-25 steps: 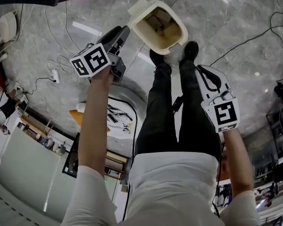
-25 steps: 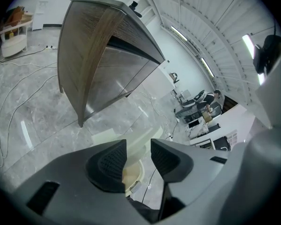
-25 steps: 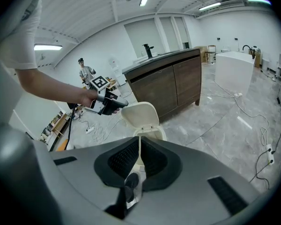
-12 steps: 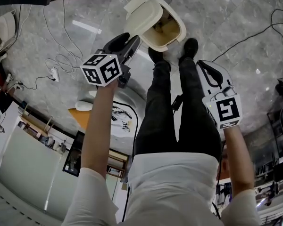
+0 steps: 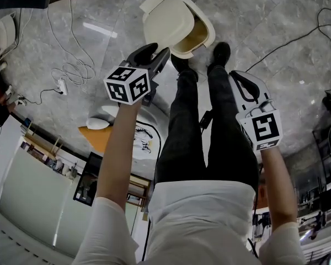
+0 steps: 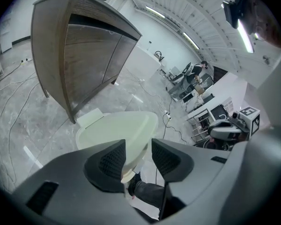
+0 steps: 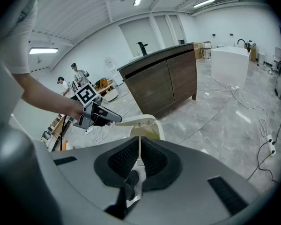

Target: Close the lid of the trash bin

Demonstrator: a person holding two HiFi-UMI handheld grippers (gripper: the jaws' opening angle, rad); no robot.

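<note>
The cream trash bin (image 5: 205, 37) stands on the marble floor at the top of the head view. Its lid (image 5: 166, 16) is tilted down over most of the opening. My left gripper (image 5: 161, 55) reaches the lid's near edge. Its jaws have just been opening and stand open. In the left gripper view the lid (image 6: 114, 130) has its edge in the gap of the left gripper (image 6: 138, 157), close by the left pad. The right gripper view shows the left gripper (image 7: 111, 121) at the edge of the lid (image 7: 136, 122). My right gripper (image 5: 235, 81) hangs apart beside the person's leg, shut with nothing in it.
The person's black shoes (image 5: 219, 54) stand right against the bin. Loose cables and a power strip (image 5: 63, 86) lie on the floor to the left. A printed mat (image 5: 140, 138) lies below. A dark wooden cabinet (image 6: 84, 50) stands behind the bin.
The lid has swung from upright down over most of the bin's opening. My left gripper has moved right and towards the bin along with it. The right gripper has barely shifted.
</note>
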